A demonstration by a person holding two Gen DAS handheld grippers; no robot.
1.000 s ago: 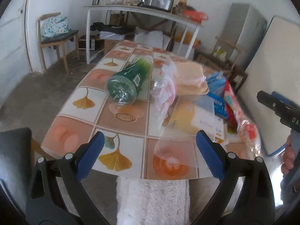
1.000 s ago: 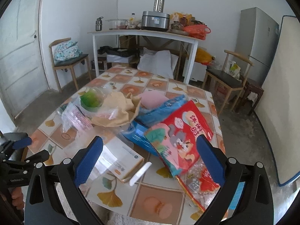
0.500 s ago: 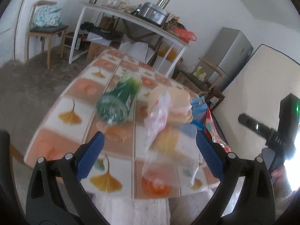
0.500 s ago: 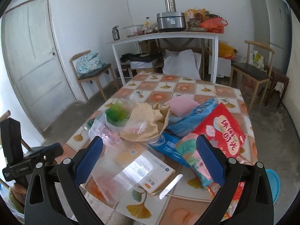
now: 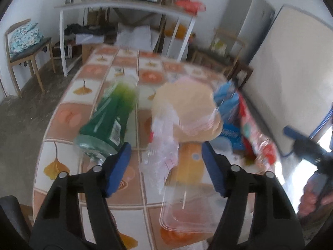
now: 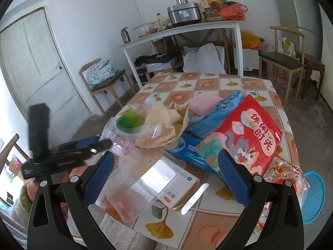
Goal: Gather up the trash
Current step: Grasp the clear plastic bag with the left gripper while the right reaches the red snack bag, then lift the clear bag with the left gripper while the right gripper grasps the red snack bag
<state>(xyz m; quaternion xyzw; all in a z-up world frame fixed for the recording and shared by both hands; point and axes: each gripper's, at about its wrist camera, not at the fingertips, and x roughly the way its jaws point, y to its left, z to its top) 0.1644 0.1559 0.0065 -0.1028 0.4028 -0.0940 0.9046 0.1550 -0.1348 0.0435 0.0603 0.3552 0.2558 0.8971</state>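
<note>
Trash is heaped on the tiled table [image 6: 210,82]. A green bottle [image 5: 108,120] lies on its side at the left. A crinkled clear plastic bag [image 5: 160,145] lies beside it, in front of a tan paper bag [image 5: 187,104]. My left gripper [image 5: 165,148] hangs over the table with its jaws closing. The clear bag lies between them and the pads do not touch it. My right gripper [image 6: 166,156] is open above a white and orange box [image 6: 172,181] and a clear plastic container [image 6: 129,191], holding nothing. In the right wrist view the left gripper [image 6: 91,145] reaches towards the clear bag [image 6: 124,139].
A red snack bag [image 6: 249,137], blue wrappers [image 6: 210,114] and a pink pad [image 6: 204,102] fill the right half of the table. A blue basket [image 6: 314,195] sits on the floor at the right. Chairs [image 6: 104,79] and a white side table [image 6: 183,31] stand behind.
My left gripper has moved forward over the table to the clear bag, and its jaws have narrowed. The right gripper has rolled and swung a little to the left.
</note>
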